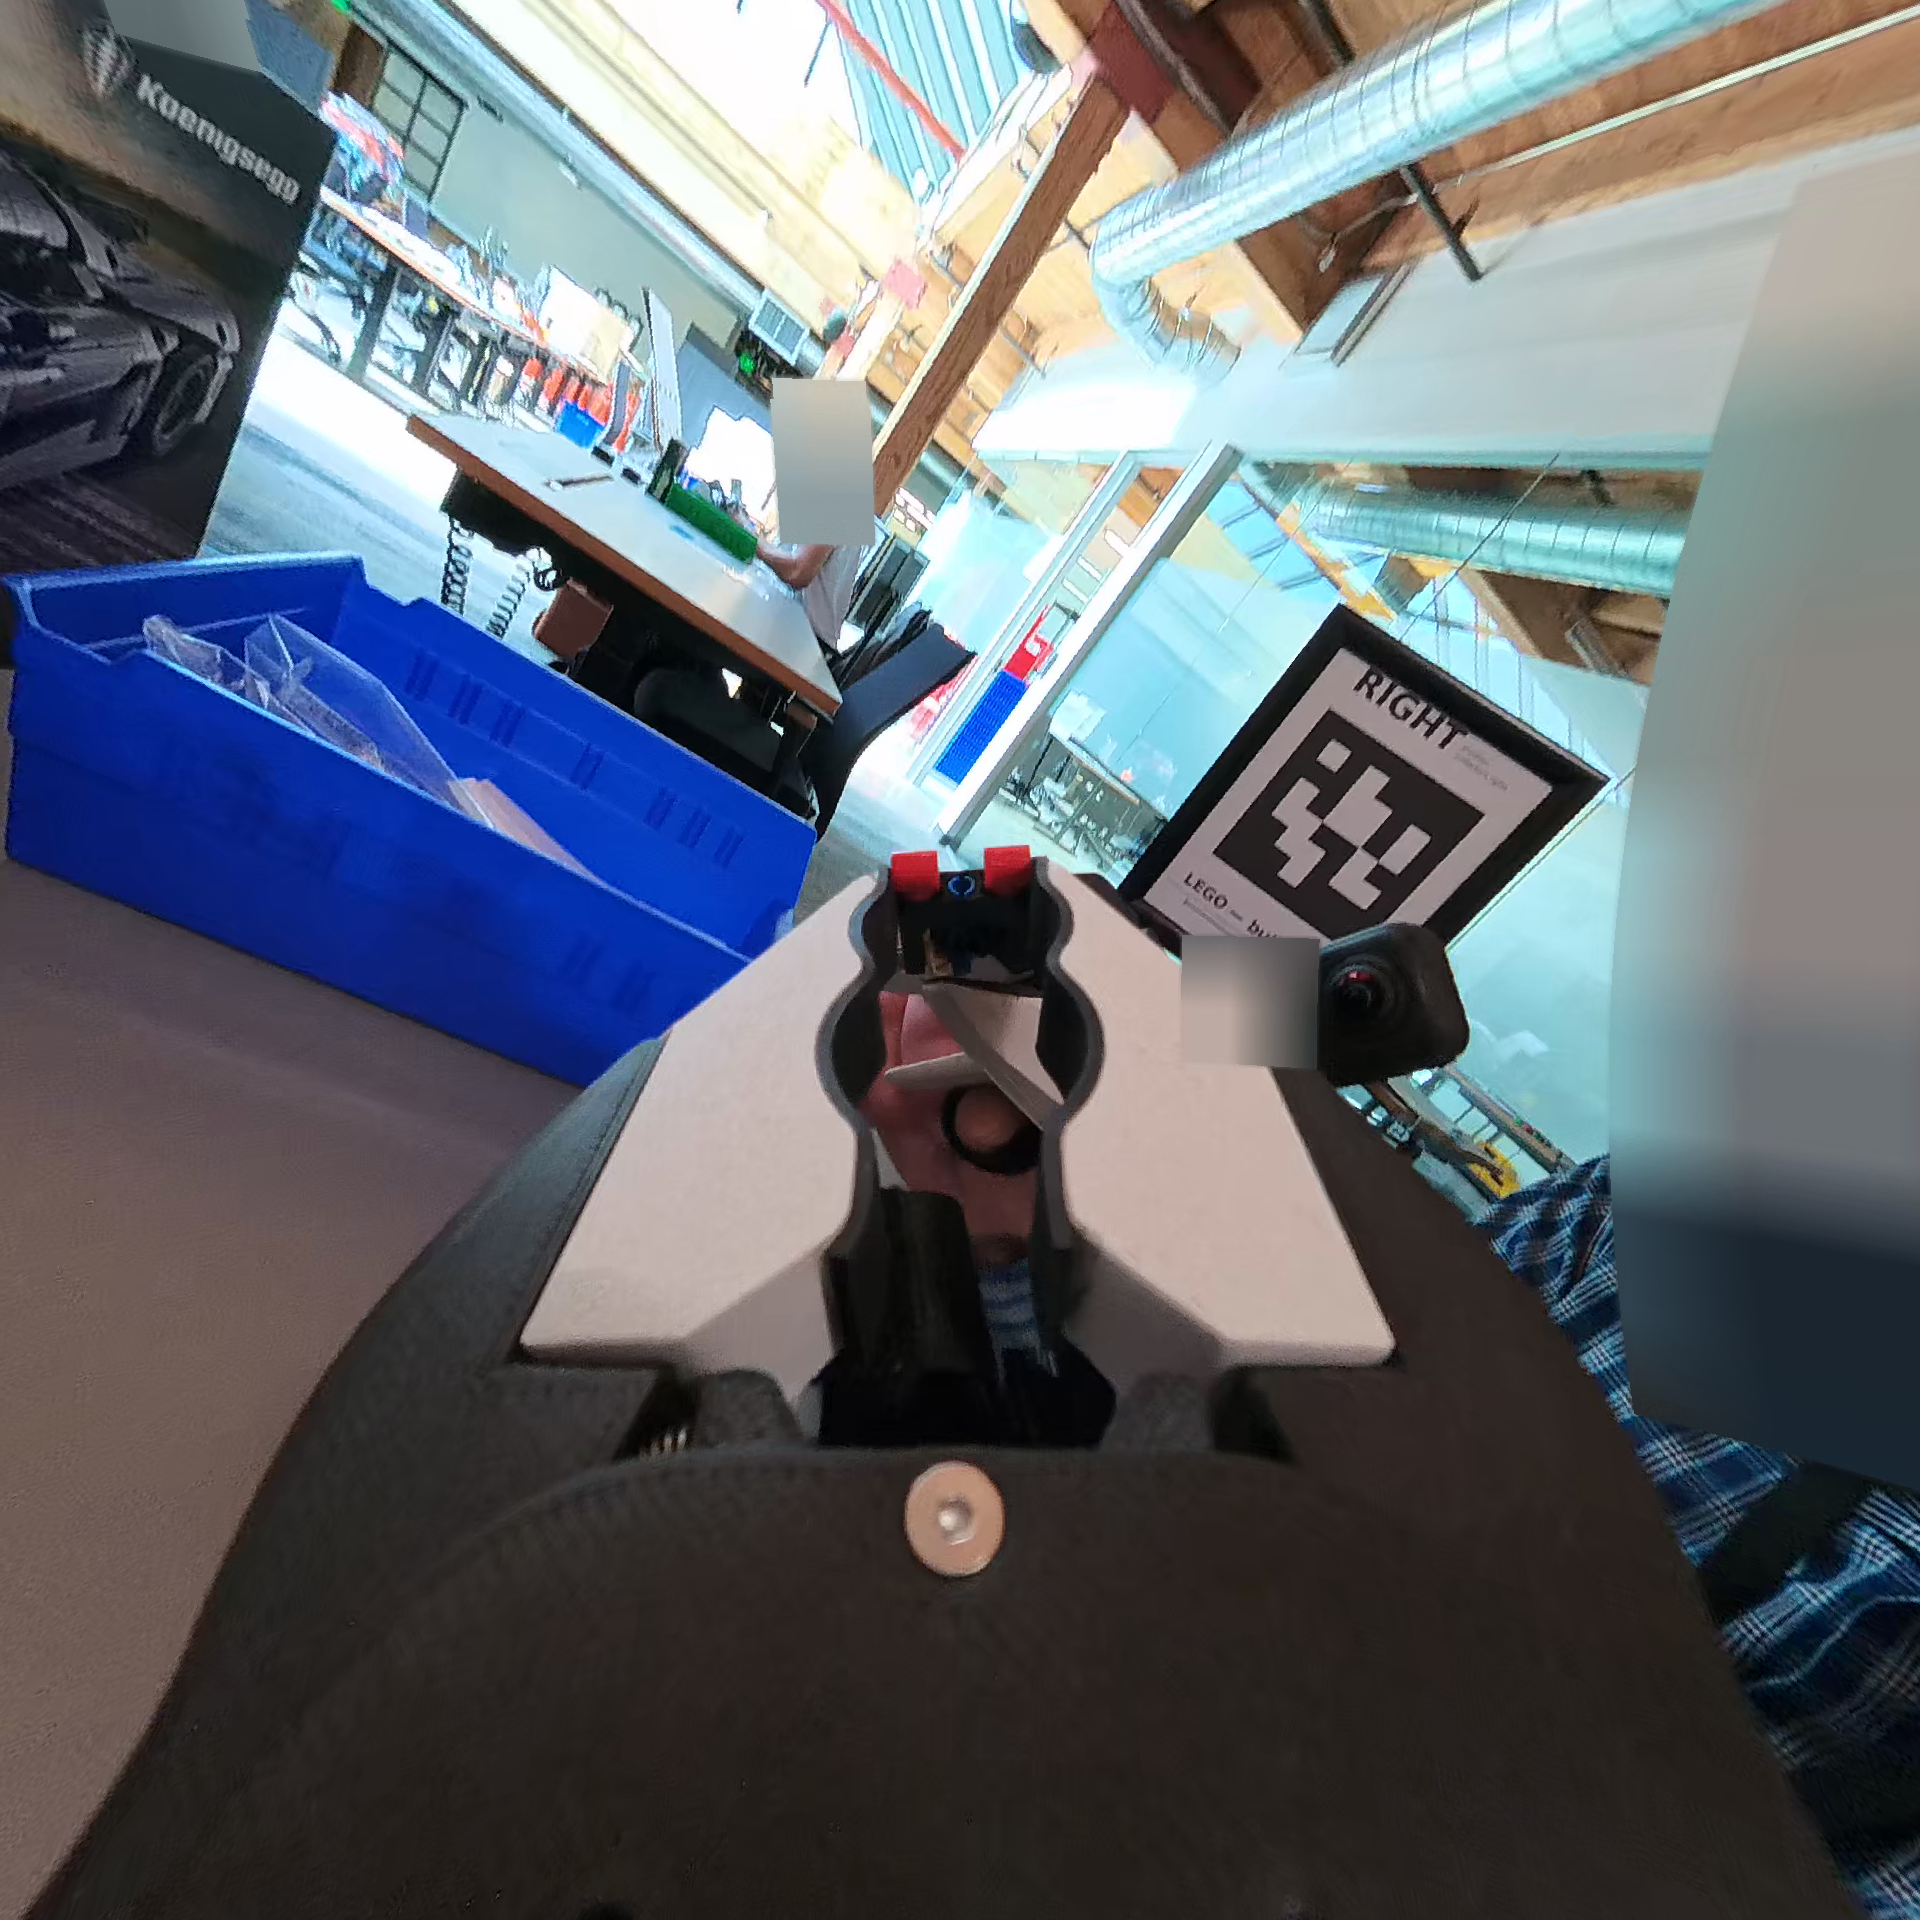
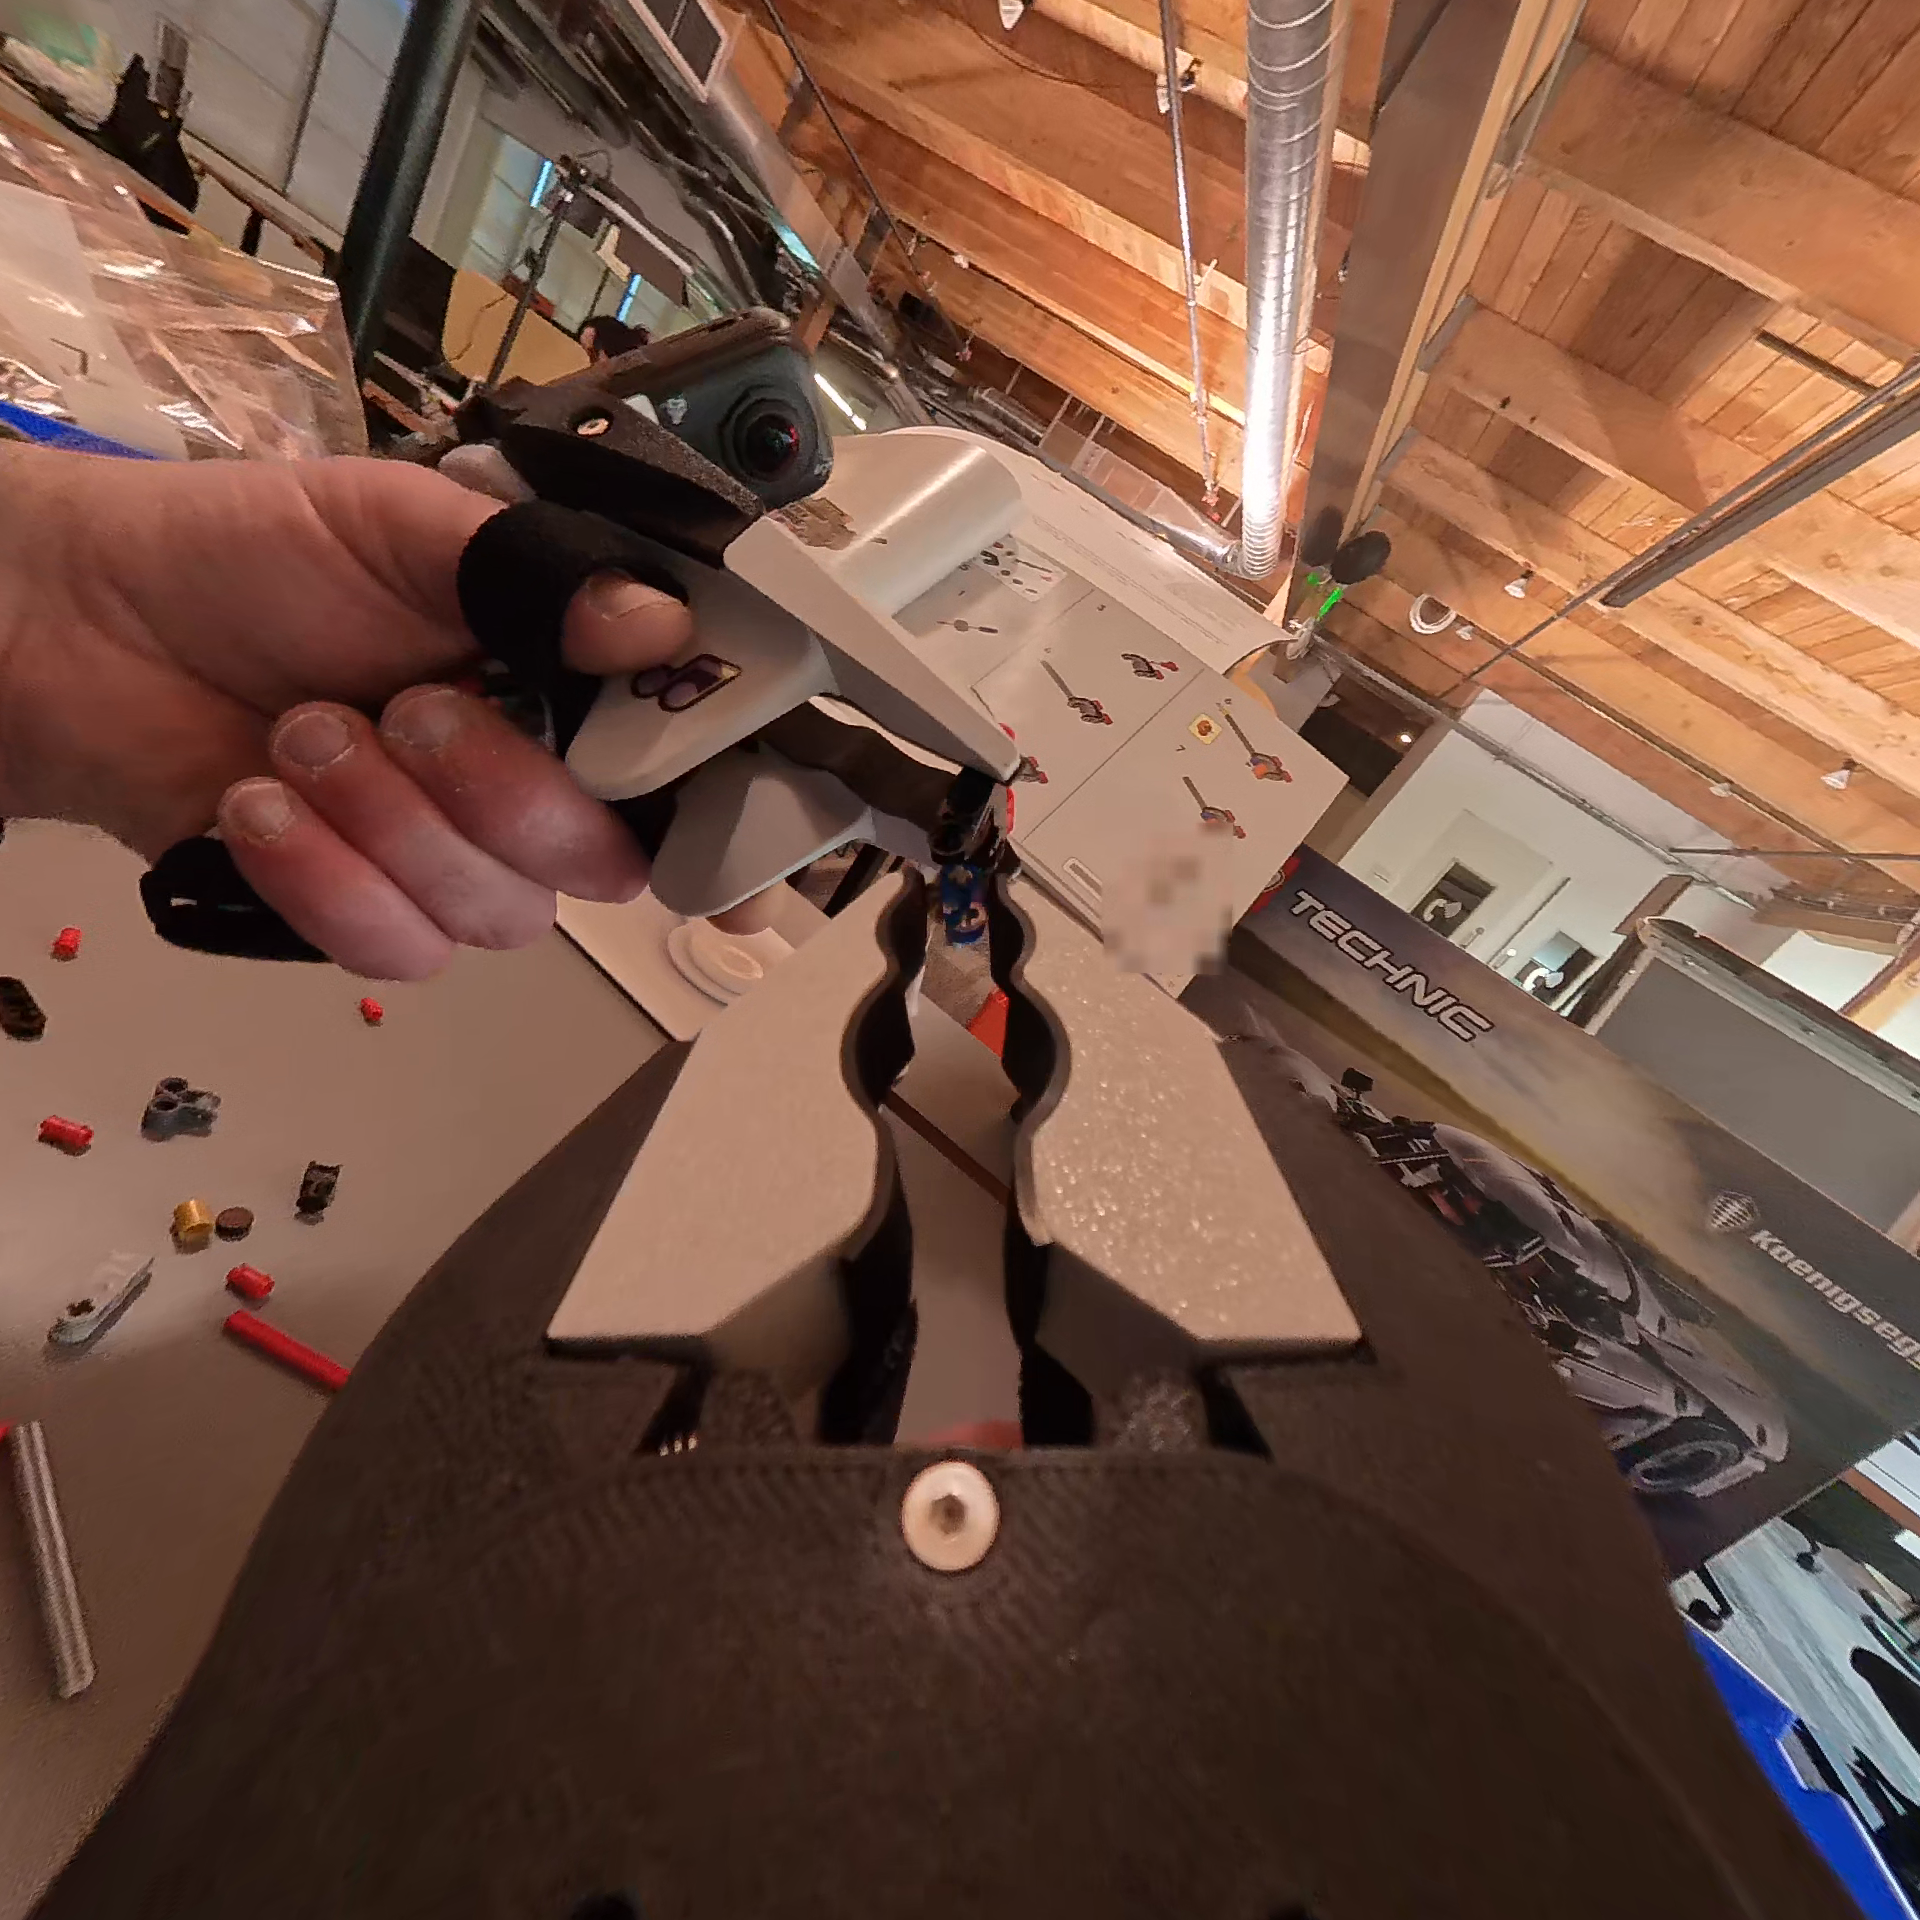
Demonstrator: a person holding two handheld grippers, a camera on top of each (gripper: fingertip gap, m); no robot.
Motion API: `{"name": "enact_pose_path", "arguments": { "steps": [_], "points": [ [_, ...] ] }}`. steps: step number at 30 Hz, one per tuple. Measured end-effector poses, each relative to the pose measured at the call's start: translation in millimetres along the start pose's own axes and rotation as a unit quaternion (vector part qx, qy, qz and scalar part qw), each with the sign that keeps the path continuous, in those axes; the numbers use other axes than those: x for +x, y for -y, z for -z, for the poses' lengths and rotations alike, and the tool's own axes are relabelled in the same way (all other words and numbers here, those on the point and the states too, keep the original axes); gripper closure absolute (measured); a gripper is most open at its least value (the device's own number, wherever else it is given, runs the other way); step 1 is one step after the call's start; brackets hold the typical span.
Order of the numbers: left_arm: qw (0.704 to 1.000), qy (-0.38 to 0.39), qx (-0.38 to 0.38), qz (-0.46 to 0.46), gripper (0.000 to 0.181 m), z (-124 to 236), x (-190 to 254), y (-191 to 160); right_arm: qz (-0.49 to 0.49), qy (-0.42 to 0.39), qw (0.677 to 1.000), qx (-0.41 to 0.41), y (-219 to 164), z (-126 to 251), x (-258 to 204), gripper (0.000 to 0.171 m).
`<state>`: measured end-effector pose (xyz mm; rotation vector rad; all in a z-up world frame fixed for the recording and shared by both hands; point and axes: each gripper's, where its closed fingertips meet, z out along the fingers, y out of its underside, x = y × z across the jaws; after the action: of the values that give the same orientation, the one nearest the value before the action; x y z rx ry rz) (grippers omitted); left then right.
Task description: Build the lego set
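While both tools are lifted above the table (image 2: 312, 1060), a small black lego piece (image 1: 961, 925) with two red pegs and a blue dot is pinched by the left gripper (image 1: 961, 904); its other end is pinched by the right gripper (image 2: 961, 914).

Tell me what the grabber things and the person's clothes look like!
Each gripper has two pale grey fingers with wavy black inner edges, on a black textured body with a silver screw. The other gripper carries a round-lensed black camera and black finger straps. The person's sleeve is blue plaid.
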<state>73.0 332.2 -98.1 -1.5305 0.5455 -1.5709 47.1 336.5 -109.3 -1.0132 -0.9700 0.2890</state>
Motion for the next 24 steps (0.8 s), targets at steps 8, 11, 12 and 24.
{"name": "enact_pose_path", "arguments": {
  "steps": [8,11,12,24],
  "points": [
    [1.0,0.004,-0.003,0.0,0.157,-0.1,-1.3,-0.9,-0.009,0.002,1.0,0.002,-1.5,-0.6,-0.8,0.162],
    [1.0,0.008,-0.005,-0.003,0.158,-1.6,-2.3,-2.3,-0.013,-0.001,1.0,0.003,-1.5,-0.5,0.1,0.15],
    [1.0,0.01,-0.007,-0.005,0.158,-2.2,-3.1,-3.6,-0.016,-0.001,1.0,0.004,-1.1,-0.1,0.7,0.148],
    [0.996,0.076,-0.033,-0.032,0.159,5.0,-21.4,-6.2,-0.005,0.035,0.999,-0.027,-17.5,-1.2,-8.8,0.147]
  ]
}}
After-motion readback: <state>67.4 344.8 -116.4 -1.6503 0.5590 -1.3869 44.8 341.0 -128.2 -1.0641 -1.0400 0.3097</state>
